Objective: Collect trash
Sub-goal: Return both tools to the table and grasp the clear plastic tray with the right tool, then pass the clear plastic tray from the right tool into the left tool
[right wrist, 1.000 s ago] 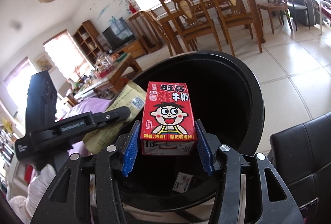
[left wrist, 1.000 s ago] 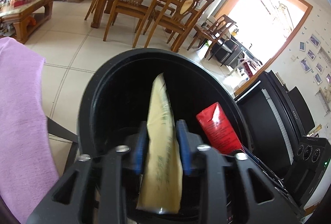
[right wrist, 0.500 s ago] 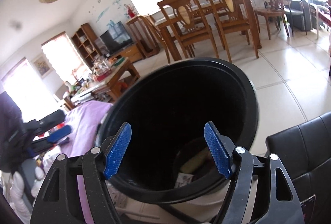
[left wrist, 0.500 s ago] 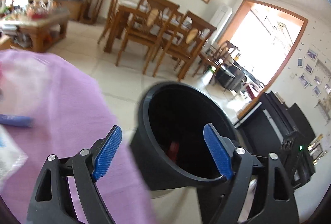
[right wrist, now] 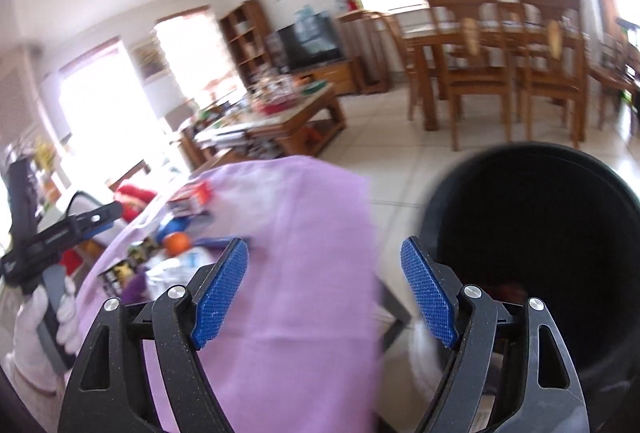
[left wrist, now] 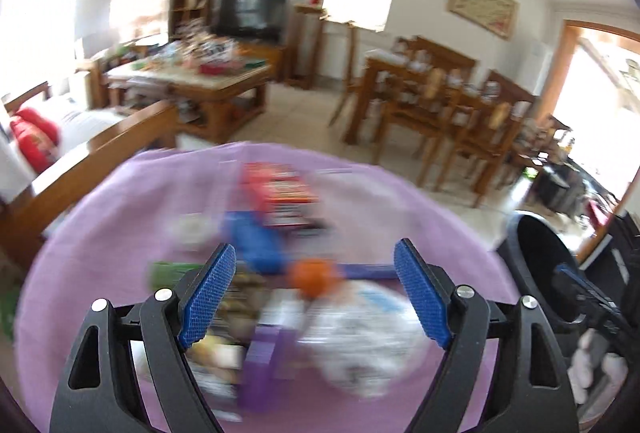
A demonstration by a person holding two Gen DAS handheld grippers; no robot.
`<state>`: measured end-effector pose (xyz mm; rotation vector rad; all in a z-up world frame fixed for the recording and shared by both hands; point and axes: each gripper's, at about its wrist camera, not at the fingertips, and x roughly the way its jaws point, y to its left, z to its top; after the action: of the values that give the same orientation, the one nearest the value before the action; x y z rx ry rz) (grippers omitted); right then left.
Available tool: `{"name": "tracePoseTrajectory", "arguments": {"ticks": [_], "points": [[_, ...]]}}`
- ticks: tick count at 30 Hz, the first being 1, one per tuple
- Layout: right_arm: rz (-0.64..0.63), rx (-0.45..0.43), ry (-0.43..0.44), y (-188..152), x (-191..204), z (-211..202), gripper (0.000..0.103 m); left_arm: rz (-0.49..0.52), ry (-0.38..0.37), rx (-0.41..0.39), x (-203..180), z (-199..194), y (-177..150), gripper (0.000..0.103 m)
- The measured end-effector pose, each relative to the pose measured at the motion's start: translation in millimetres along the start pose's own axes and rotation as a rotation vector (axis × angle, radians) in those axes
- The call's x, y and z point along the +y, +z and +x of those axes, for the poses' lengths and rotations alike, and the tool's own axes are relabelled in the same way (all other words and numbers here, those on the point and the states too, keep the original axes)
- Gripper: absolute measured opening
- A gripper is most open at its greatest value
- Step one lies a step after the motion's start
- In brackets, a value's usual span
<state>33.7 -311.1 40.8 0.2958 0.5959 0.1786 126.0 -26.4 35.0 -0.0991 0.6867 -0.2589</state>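
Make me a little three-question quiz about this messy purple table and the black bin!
1. True or false: the left gripper is squeezing a piece of trash.
2. Which round thing lies among the litter on the purple tablecloth? A) small orange ball B) green apple C) white plate
3. Fill in: the round black trash bin stands on the ______ side of the table in the right wrist view.

Key: 1 false, both the left gripper and the right gripper are open and hold nothing. 2 A. 3 right.
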Motion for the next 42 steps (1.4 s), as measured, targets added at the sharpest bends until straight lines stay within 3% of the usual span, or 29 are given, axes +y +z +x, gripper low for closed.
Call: {"name": "tracePoseTrajectory", "arguments": {"ticks": [4, 9, 14, 19, 22, 26, 28, 30, 32, 36, 42], "points": [[-0.055, 0.091, 0.087, -3, 50, 36, 0.078, -0.044, 0.014, 0.047, 52, 1, -1, 0.081], [-0.136, 0.168, 0.144, -3, 105, 80, 0.078, 0.014, 0.041, 0.106, 93, 11, -1, 0.081], [-0.125, 0.21, 0.22, 10, 146, 115, 0.078, -0.07, -0.022, 0.165, 123, 47, 23, 0.081], [-0.114, 0.26, 0.283, 45, 191, 162, 0.062, -0.167, 0.017, 0.088, 144, 40, 18, 0.081], [-0.128, 0.303, 0.307, 64, 218, 197, 0.052, -0.172, 0.066, 0.076, 144, 31, 8, 0.081], [-0.167, 0.393, 0.215, 68, 248, 263, 0.031, -0.117, 0.093, 0.091, 139, 19, -2, 0.081], [-0.161, 0.455, 0.186, 62, 253, 291, 0.025, -0.096, 0.083, 0.11, 137, 16, -10, 0.081], [-0.167, 0.477, 0.145, 55, 257, 307, 0.012, -0.066, 0.067, 0.131, 134, 11, -19, 0.081], [-0.171, 0.463, 0.139, 53, 260, 309, 0.005, -0.049, 0.052, 0.144, 135, 10, -26, 0.081], [-0.204, 0.414, 0.151, 45, 275, 301, 0.004, -0.054, 0.018, 0.138, 136, 6, -29, 0.081], [-0.325, 0.197, 0.193, 42, 288, 233, 0.004, -0.124, -0.069, 0.11, 141, -1, -26, 0.081]]}}
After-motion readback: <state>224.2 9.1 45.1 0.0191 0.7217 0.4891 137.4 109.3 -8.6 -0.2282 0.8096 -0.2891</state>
